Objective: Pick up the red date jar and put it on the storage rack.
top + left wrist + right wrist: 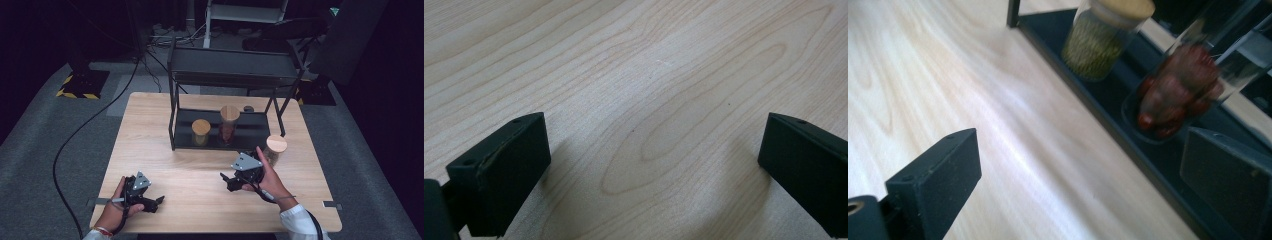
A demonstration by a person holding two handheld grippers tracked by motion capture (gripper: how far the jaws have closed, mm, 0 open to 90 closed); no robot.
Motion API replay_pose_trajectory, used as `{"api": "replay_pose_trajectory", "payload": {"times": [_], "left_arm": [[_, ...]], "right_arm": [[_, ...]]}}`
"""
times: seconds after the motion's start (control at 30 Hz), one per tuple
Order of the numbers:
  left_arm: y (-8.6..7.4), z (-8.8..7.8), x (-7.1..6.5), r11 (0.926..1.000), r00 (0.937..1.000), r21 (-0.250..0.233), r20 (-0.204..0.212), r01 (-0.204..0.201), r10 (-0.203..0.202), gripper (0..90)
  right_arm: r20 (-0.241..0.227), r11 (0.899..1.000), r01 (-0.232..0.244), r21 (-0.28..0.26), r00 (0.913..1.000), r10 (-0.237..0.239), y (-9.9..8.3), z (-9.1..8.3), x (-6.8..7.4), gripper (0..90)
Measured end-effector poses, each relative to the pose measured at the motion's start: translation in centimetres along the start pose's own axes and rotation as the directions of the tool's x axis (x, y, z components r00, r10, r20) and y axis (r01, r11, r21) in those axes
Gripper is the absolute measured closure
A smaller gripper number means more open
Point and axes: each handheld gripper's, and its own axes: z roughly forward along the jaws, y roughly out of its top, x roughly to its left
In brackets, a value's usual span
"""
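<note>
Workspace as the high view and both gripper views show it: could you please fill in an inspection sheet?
Surface: light wooden table, bare in front.
Job's things: black two-tier rack; on its lower shelf a short jar of green contents and a tall jar of red contents; a third jar on the table right of the rack.
Clutter: small dark round thing behind the rack.
Grippers: left gripper open, empty; right gripper open, empty.
Cables: black cable across the floor.
Surroundings: grey carpet, dark room.
</note>
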Motion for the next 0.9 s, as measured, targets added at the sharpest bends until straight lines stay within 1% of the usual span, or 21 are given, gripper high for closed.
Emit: {"api": "replay_pose_trajectory", "payload": {"times": [0.07,0.1,0.17,0.23,0.27,0.3,0.37,0.4,0.43,0.5,0.57,0.63,0.77,0.9], "left_arm": [[0.0,0.0,0.0,1.0,1.0,0.0,0.0,0.0,0.0,0.0],[0.0,0.0,0.0,1.0,1.0,0.0,0.0,-0.001,0.001,0.0],[0.0,0.0,0.0,1.0,1.0,0.0,0.0,0.0,0.0,0.0],[0.0,0.0,0.0,1.0,1.0,0.002,0.001,0.0,0.0,0.0],[0.0,0.0,0.0,1.0,1.0,0.002,0.001,0.0,0.0,0.0],[0.0,0.0,0.0,1.0,1.0,0.002,0.001,0.0,0.0,0.0],[0.0,0.0,0.0,1.0,1.0,0.002,0.001,0.0,0.0,0.0],[0.0,0.0,0.0,1.0,1.0,0.002,0.001,0.0,0.0,0.0],[0.0,0.0,0.0,1.0,1.0,0.002,0.001,0.0,0.0,0.0],[0.0,0.0,0.0,1.0,1.0,0.002,0.001,0.0,0.0,0.0],[0.0,0.0,0.0,1.0,1.0,0.001,0.001,0.0,0.0,0.0],[0.0,0.0,0.0,1.0,1.0,0.002,0.001,0.0,0.0,0.0],[0.0,0.0,0.0,1.0,1.0,0.002,0.001,0.0,0.0,0.0],[0.0,0.0,0.0,1.0,1.0,0.002,0.001,0.0,0.0,0.0]], "right_arm": [[-0.002,1.0,0.002,0.009,1.0,-0.002,-0.6,-0.1,0.0,2.9],[-0.002,1.0,0.002,0.009,1.0,-0.002,-0.6,-0.1,0.0,2.9],[-0.01,1.0,0.003,0.02,1.0,-0.003,-1.2,-0.2,-0.1,2.9],[-0.007,0.999,-0.002,0.034,1.0,0.002,-1.9,-0.4,-0.2,2.9],[-0.007,0.999,-0.002,0.034,1.0,0.002,-1.9,-0.4,-0.2,2.9],[-0.005,0.999,-0.009,0.043,0.9999,0.009,-2.5,-0.6,-0.3,3.0],[-0.007,0.999,-0.014,0.051,0.9999,0.014,-3.1,-0.9,-0.5,2.9],[-0.007,0.999,-0.014,0.051,0.9999,0.014,-3.1,-0.9,-0.5,2.9],[-0.002,0.998,-0.019,0.061,0.9998,0.02,-3.7,-1.2,-0.7,3.0],[-0.003,0.997,-0.025,0.072,0.9997,0.025,-4.3,-1.5,-0.9,2.9],[-0.001,0.997,-0.023,0.079,0.9997,0.023,-4.9,-1.7,-1.0,3.0],[-0.01,0.996,-0.028,0.084,0.9995,0.029,-5.5,-2.0,-1.3,3.0],[-0.004,0.995,-0.025,0.098,0.9997,0.025,-6.6,-2.4,-1.6,3.0],[0.001,0.993,-0.046,0.106,0.999,0.046,-7.6,-2.9,-1.9,3.0]]}}
